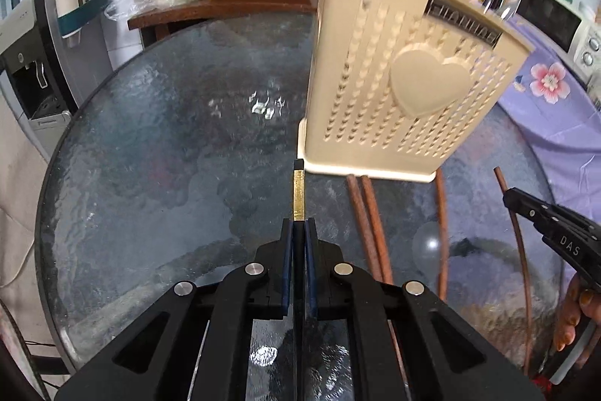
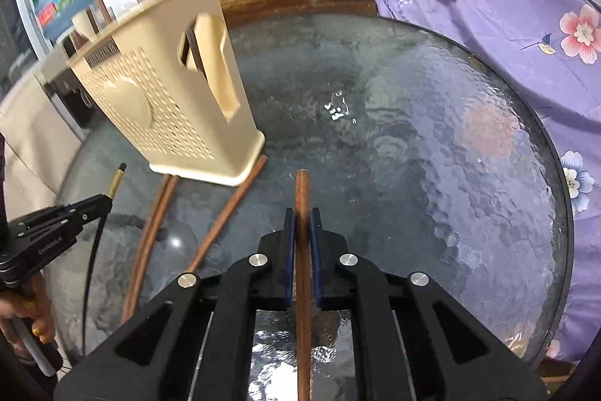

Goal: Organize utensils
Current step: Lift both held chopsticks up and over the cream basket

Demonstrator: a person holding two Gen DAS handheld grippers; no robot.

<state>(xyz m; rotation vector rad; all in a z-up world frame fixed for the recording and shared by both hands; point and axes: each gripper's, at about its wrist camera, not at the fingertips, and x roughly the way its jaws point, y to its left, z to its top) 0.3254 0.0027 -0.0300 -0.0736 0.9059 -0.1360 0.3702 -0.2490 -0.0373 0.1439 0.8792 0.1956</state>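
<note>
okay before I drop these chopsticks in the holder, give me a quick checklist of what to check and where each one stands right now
1. Left claw grip on the black chopstick with the gold band: ok, shut on it, tip pointing forward.
2. Right claw grip on the brown wooden chopstick: ok, shut on it.
3. Beige utensil holder standing on the glass table: ok, though its image is blurred.
4. Room inside the holder: cannot tell, its top opening is not shown from above; a ladle and other utensils already stick out.
5. Loose brown chopsticks still on the table: not ok, several lie in front of the holder's base.
</note>
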